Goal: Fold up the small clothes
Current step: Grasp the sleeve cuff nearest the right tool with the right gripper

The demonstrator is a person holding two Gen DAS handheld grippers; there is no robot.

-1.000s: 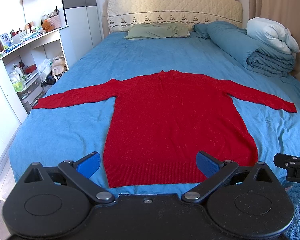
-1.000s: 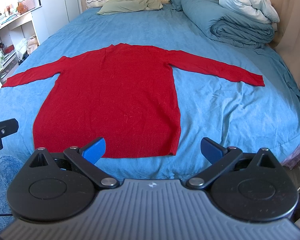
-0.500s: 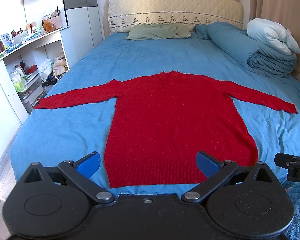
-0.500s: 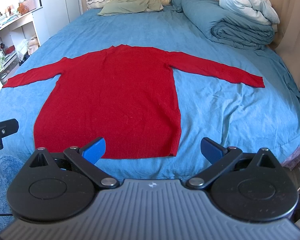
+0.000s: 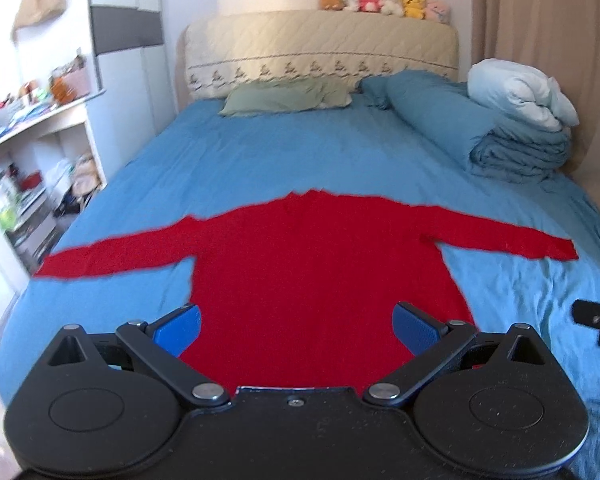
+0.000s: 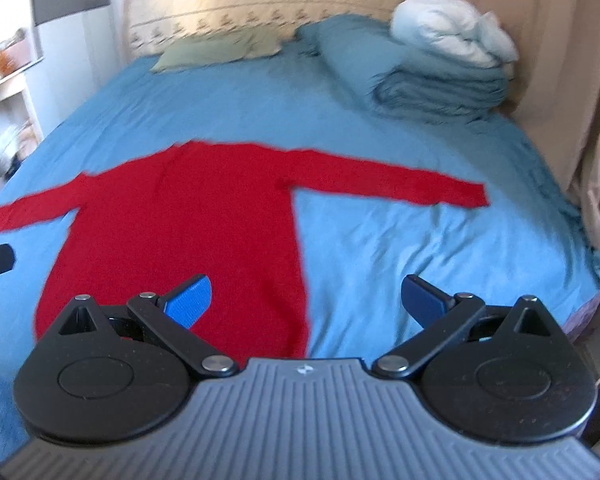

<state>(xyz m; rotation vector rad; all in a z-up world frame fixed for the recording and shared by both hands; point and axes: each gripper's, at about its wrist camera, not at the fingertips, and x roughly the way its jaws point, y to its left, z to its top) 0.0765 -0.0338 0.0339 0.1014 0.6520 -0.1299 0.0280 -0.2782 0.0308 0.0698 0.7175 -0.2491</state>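
A red long-sleeved sweater lies flat on the blue bed, both sleeves spread out sideways. It also shows in the right wrist view. My left gripper is open and empty, above the sweater's lower body near the hem. My right gripper is open and empty, above the sweater's lower right side edge. The hem is hidden behind both gripper bodies.
A green pillow and rolled blue bedding with a white duvet lie at the head and right of the bed. White shelves stand left. Curtains hang right. The headboard carries plush toys.
Both grippers have moved forward over the bed, so the sweater's hem has passed under them. The view tilted up and is blurred. Both grippers stay open.
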